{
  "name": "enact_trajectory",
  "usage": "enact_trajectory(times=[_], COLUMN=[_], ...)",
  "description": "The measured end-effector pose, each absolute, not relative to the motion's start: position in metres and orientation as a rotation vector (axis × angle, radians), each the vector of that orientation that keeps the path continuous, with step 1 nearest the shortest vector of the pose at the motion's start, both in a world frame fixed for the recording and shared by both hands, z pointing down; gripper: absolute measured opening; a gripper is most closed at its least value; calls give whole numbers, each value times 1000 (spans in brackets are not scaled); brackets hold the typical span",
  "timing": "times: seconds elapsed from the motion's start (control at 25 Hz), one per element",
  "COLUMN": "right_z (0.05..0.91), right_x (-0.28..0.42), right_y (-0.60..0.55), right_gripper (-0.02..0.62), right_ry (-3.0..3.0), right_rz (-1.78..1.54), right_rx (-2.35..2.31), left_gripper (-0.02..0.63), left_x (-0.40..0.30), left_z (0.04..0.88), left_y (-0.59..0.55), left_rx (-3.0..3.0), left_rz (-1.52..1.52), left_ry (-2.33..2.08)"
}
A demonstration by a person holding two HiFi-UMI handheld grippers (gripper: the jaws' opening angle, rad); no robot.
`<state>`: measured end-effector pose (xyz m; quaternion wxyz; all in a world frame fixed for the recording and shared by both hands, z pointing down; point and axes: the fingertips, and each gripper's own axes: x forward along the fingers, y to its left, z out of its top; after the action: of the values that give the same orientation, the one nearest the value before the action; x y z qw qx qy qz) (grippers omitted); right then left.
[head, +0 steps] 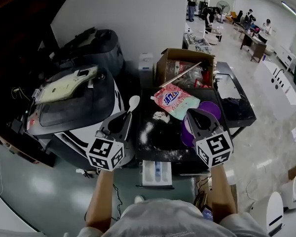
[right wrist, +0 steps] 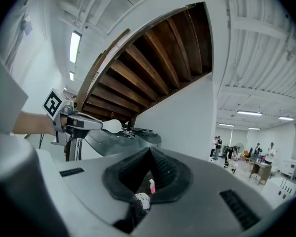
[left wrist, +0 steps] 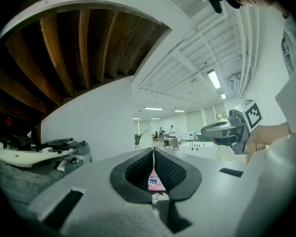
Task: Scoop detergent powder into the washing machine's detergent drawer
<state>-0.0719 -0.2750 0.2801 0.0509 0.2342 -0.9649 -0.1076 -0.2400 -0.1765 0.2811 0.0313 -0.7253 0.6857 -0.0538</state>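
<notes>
1. Head view: the left tool is clamped on the handle of a white spoon. The spoon's bowl hangs over the left edge of the black worktop. I cannot tell whether the bowl carries powder. The pink detergent bag lies flat on the worktop, near the spoon. Spilled powder is scattered in front of the bag. The right tool hovers just beside the bag. What looks like the detergent drawer stands open below the worktop's near edge, between the two arms.
2. Left gripper view: the jaws are pressed together, and a sliver of the bag shows beyond them.
3. Right gripper view: the jaws meet with nothing between them. The spoon juts from the left tool.

This looks like the scooping stage. I judge the next move calls for the right tool to steady the bag's mouth and the spoon to dip in. A loaded spoon would then need a level carry to the drawer.
</notes>
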Motion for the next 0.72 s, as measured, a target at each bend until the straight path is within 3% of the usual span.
enact_trajectory(times=[0.72], right_z=[264], right_x=[-93], right_y=[-256], right_gripper=[5], right_ry=[-2941], right_rz=[-396], right_rx=[663], left_gripper=[15], left_x=[-249], left_z=[252], left_y=[-153], left_rx=[-2193], left_rz=[-189], left_ry=[2042])
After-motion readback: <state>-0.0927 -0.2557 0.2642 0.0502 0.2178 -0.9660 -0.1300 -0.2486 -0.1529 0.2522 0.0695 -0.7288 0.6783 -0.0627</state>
